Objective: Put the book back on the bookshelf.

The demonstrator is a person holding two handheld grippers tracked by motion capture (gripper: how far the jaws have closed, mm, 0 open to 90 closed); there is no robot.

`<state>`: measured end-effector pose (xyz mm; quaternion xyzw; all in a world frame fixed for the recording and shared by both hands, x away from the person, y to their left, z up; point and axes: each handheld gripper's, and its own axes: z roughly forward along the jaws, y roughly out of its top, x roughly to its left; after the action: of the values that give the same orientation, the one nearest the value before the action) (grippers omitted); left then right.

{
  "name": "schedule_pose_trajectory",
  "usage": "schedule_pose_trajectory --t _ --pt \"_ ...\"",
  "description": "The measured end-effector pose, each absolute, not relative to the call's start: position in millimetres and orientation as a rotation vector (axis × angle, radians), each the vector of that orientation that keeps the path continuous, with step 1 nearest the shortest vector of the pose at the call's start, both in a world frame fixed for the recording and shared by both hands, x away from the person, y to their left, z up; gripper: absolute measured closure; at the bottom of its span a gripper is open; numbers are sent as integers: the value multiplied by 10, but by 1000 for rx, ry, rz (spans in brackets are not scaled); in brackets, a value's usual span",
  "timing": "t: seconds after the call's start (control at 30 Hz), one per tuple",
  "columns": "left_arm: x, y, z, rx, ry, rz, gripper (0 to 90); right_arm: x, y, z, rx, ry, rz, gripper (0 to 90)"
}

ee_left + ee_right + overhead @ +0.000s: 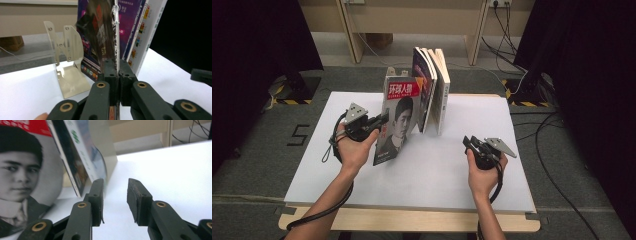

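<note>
A magazine (399, 110) with a red title band and a black-and-white portrait stands tilted on the white table top (437, 175). My left gripper (382, 120) is shut on its left edge; in the left gripper view the jaws (117, 66) pinch the worn edge of the magazine (105, 32). Behind it two or three more magazines (434, 85) stand leaning together. My right gripper (469, 141) hovers low over the table to their right, open, nothing between its jaws (115, 192). The portrait cover (22, 170) and the leaning magazines (80, 157) lie to its left.
A metal bookend (393, 73) stands behind the held magazine, also seen as a pale L-shaped plate (66, 47). Black curtains flank the table. Cables (552, 165) run over the grey floor at right. A wooden desk frame (472, 35) stands beyond the table.
</note>
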<state>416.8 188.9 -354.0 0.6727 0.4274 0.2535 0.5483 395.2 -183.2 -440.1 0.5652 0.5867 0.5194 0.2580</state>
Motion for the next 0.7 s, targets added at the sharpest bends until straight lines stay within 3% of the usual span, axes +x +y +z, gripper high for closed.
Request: schedule_pose_trajectory --t 0.7 --pt "4222 2045 -3411 1535 1036 626 870 3949 -1957 -4695 1609 1612 1320 654"
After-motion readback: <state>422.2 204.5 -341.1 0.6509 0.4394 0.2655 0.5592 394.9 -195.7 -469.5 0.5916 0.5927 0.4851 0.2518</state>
